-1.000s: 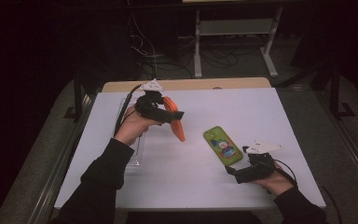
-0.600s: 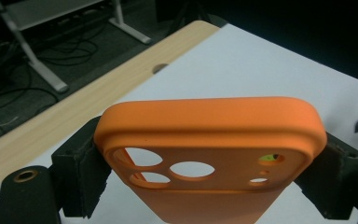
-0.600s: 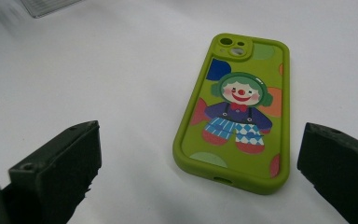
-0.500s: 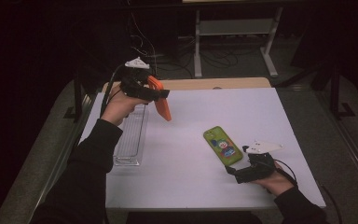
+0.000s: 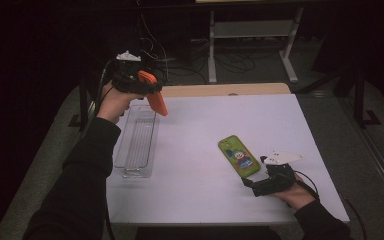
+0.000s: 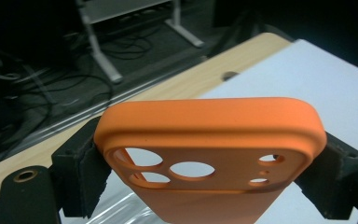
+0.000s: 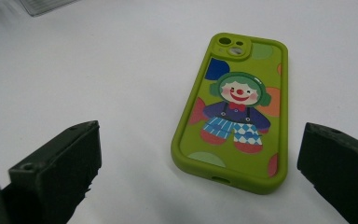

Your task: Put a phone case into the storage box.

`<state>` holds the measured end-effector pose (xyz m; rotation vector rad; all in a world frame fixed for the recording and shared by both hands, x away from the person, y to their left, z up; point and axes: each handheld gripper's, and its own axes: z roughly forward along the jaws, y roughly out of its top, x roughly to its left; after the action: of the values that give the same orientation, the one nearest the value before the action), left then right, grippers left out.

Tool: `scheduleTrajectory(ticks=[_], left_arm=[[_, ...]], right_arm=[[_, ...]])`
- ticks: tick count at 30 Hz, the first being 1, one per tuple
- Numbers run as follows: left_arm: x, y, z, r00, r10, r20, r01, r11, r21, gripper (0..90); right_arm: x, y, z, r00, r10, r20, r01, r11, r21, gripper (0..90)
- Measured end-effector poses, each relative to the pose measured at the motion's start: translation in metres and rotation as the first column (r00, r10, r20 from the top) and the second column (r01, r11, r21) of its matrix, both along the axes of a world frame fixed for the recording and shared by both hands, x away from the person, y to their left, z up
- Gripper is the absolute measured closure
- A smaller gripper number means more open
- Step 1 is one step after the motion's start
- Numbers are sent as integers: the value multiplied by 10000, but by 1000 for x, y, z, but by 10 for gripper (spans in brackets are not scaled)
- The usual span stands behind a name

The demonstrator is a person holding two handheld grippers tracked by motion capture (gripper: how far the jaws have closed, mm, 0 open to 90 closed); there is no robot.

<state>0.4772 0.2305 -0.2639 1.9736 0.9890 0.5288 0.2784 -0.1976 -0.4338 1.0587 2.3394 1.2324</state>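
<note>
The left gripper (image 5: 147, 89) clamps an orange phone case (image 5: 153, 92) by its sides, held in the air over the far end of a clear tray (image 5: 136, 145); the case's lower end is cut off in the left gripper view. The right gripper (image 5: 252, 182) rests with jaws wide apart and empty, just short of a green clown phone case (image 5: 238, 155) on the white table (image 5: 195, 175).

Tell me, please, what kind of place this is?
Probably a lab or workshop set up for recording. A white table stands in a dark room, loose cables lie on the floor behind it, and a metal rack stands further back.
</note>
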Motion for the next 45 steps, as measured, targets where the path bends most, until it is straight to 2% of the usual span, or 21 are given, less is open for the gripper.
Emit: scheduleTrajectory(ticks=[6,14,19,25,31,35,40,45], left_arm=[[8,16,-5,9971,767,-9,-767,9968,242,143],[17,24,-16,9908,1353,-86,-1344,9883,718,143],[21,25,-25,9870,1596,-171,-1577,9843,791,142],[25,23,-40,9840,1728,-426,-1670,9792,1149,142],[29,25,-52,9760,2098,-591,-1990,9682,1516,141],[30,27,-60,9698,2312,-778,-2181,9647,1475,141],[34,25,-68,9622,2529,-1009,-2327,9562,1774,139],[37,21,-73,9576,2699,-1007,-2473,9494,1936,138]], right_arm=[[0,0,0,10000,-7,-7,7,10000,0,0],[0,0,0,10000,16,35,-16,10000,-25,0],[0,0,0,10000,14,-8,-14,10000,0,0],[0,0,0,10000,18,-4,-18,10000,-3,0],[0,0,0,10000,13,7,-13,10000,4,0],[0,-1,0,10000,53,22,-53,10000,-1,0],[0,0,0,10000,31,-34,-31,10000,12,0],[1,-1,0,10000,51,-8,-51,10000,16,0]])
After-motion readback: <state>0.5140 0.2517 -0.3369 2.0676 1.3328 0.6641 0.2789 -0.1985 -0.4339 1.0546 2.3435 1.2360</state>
